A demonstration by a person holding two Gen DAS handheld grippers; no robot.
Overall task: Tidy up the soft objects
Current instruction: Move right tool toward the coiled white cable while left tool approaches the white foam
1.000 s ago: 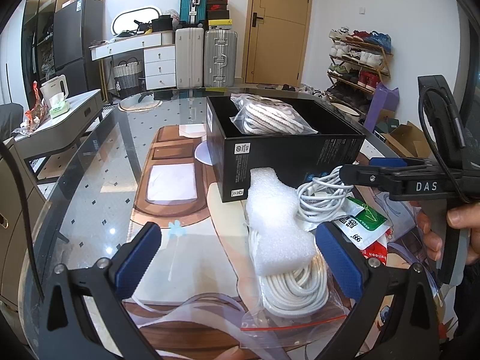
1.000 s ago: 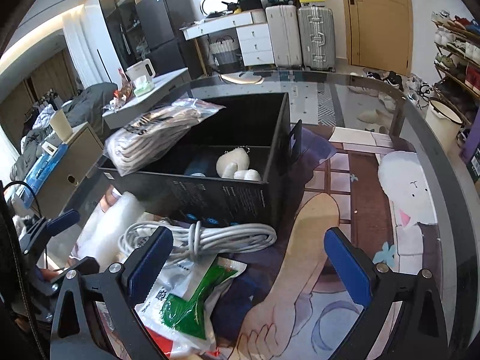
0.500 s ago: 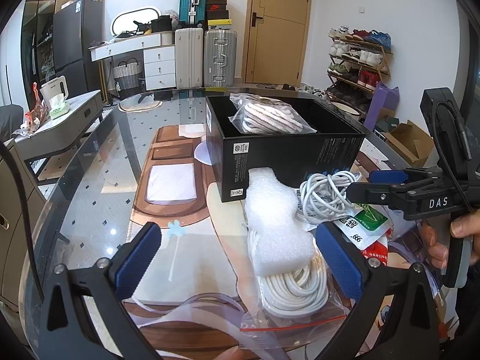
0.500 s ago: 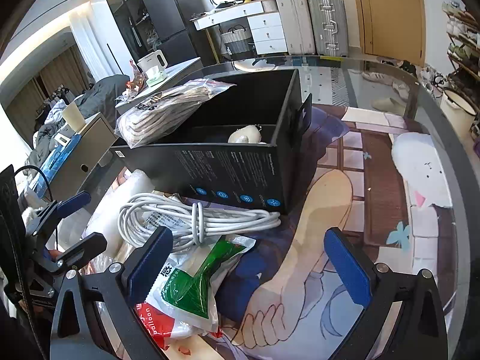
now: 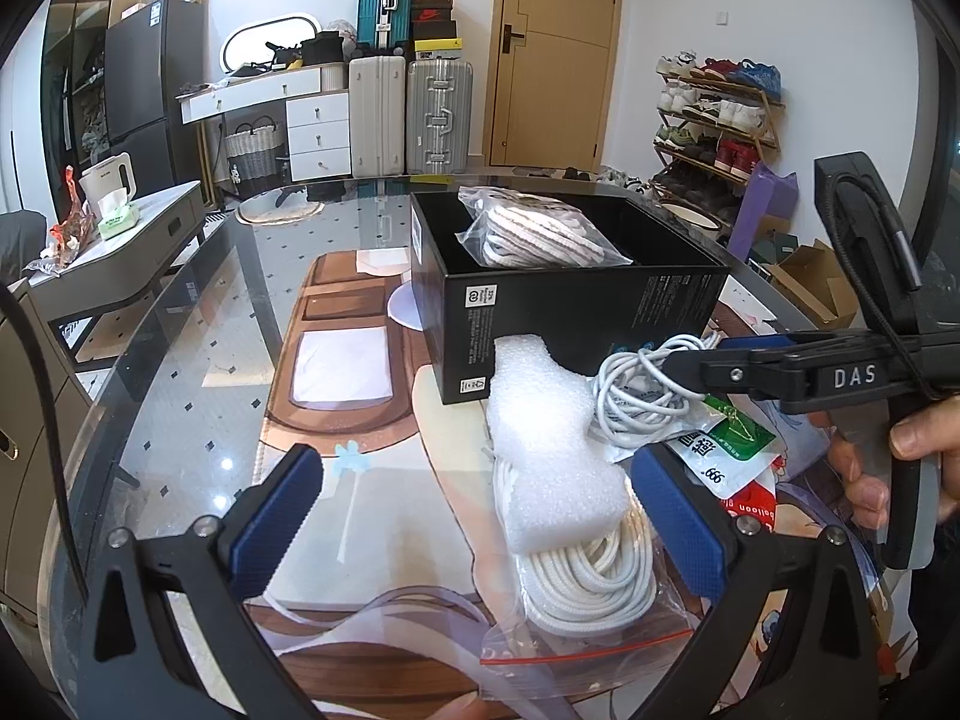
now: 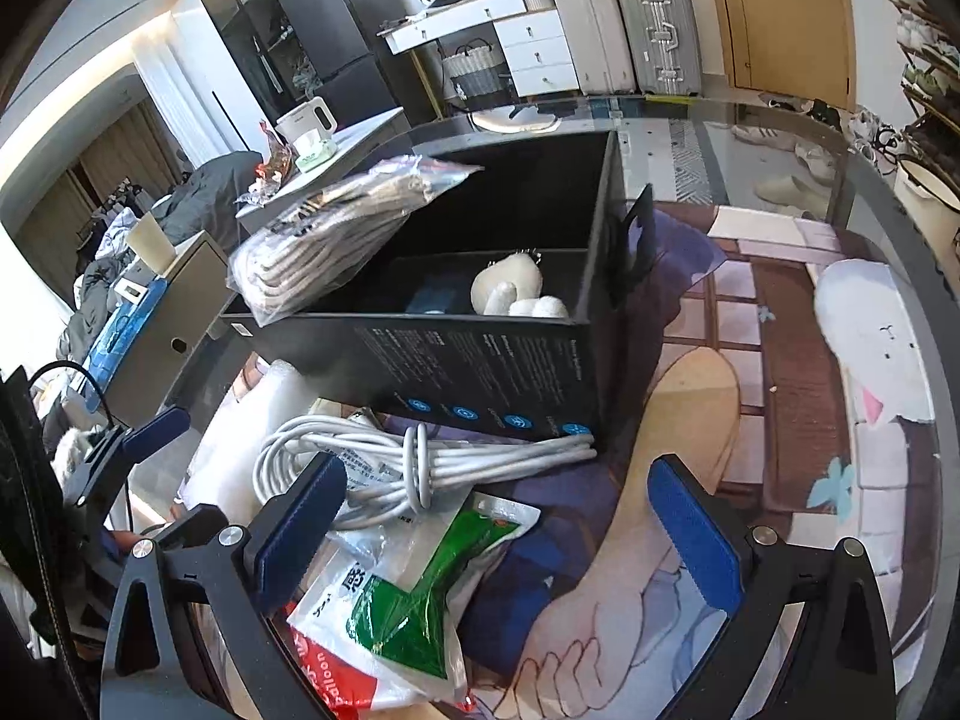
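Note:
A black box (image 5: 576, 306) stands on the glass table and holds a bagged rope bundle (image 5: 534, 234); the right wrist view shows the box (image 6: 480, 360), the bundle (image 6: 336, 240) and a white plush (image 6: 516, 291) inside. In front lie a white foam block (image 5: 552, 444), a bagged white rope coil (image 5: 588, 576), a white cable coil (image 5: 636, 396) (image 6: 414, 462) and a green-white packet (image 5: 720, 444) (image 6: 414, 600). My left gripper (image 5: 480, 522) is open above the foam and rope. My right gripper (image 6: 498, 522) is open over the cable and packet; it also shows in the left wrist view (image 5: 714, 360).
An illustrated mat (image 5: 336, 360) covers the glass table (image 5: 180, 396). An empty clear zip bag (image 5: 384, 648) lies near the front edge. Suitcases (image 5: 408, 114), drawers, a door and a shoe rack (image 5: 714, 114) stand behind. A side cabinet with a kettle (image 5: 114, 180) stands at the left.
My right gripper has dropped lower and closer toward the cable coil and packet. My left gripper has barely moved. Both stay open.

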